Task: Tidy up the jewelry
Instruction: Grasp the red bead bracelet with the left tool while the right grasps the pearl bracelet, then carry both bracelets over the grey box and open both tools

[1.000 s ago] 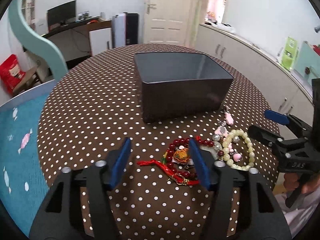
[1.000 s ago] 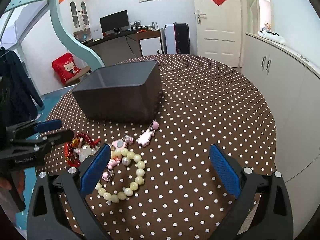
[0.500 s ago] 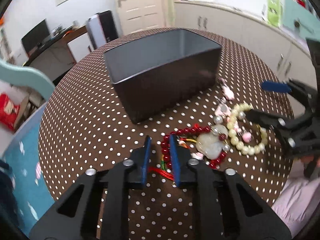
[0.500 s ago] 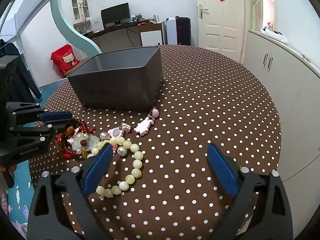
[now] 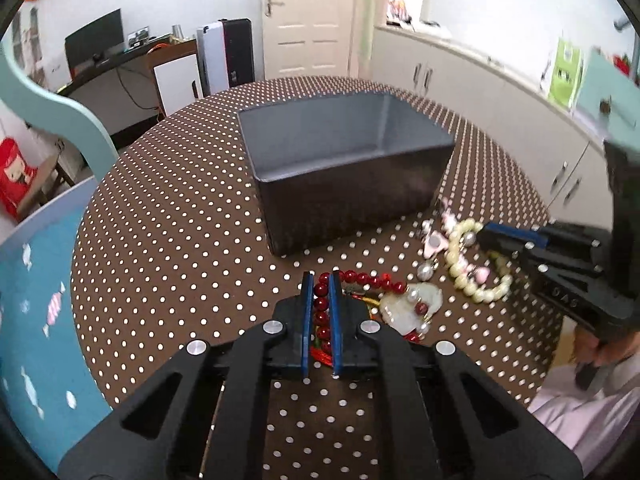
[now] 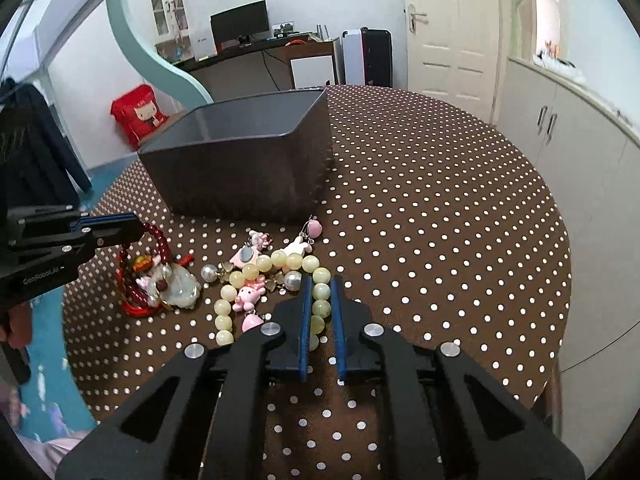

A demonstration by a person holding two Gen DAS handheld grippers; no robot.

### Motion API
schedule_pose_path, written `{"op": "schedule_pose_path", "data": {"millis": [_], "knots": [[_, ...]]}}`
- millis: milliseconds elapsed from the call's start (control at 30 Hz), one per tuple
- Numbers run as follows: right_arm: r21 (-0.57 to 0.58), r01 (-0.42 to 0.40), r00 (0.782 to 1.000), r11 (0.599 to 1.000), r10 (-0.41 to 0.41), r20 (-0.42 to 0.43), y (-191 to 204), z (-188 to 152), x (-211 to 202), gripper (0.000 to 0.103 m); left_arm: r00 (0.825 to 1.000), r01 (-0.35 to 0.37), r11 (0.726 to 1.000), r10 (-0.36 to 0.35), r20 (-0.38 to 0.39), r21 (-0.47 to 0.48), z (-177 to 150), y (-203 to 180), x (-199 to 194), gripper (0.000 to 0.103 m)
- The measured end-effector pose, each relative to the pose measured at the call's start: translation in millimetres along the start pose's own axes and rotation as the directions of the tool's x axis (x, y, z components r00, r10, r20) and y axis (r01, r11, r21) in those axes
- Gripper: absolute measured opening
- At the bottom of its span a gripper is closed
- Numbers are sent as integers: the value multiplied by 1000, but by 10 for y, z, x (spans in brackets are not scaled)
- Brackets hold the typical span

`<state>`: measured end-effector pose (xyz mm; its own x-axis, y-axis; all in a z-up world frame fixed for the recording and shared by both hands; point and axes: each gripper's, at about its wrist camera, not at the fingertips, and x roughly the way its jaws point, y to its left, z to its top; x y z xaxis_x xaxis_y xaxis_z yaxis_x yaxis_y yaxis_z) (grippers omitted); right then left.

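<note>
2 hand-held grippers work the dotted bench [image 6: 440, 200]. The left hand-held gripper [image 5: 321, 280] pinches the red bead bracelet [image 5: 360, 279]. The right hand-held gripper [image 6: 321, 284], its jaws having just been closing, pinches the cream bead bracelet [image 6: 321, 290]. Both bracelets lie just before the grey box [image 5: 344, 184].

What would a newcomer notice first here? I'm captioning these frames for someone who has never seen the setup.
Two tangles of jewelry on the polka-dot tablecloth, in front of an open dark grey box. The left gripper is pinched on the red bead bracelet; the right gripper, whose jaws have just been closing, clamps the cream bead bracelet.
</note>
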<state>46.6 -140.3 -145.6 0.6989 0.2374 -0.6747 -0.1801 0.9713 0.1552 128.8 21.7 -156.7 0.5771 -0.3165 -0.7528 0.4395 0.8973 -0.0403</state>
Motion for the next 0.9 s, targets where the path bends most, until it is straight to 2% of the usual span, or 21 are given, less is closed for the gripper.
{"op": "schedule_pose_path", "data": {"millis": [200, 367, 900], "knots": [[7, -24, 998, 1000, 24, 55, -3, 116, -177, 8, 995, 39, 994, -29, 95, -106, 30, 43, -239, 7], [-11, -36, 994, 999, 37, 101, 24, 212, -316, 8, 984, 72, 988, -48, 170, -139, 34, 27, -467, 7], [-55, -50, 979, 997, 60, 194, 69, 572, -569, 8, 961, 80, 980, -27, 274, -183, 150, 66, -680, 7]]}}
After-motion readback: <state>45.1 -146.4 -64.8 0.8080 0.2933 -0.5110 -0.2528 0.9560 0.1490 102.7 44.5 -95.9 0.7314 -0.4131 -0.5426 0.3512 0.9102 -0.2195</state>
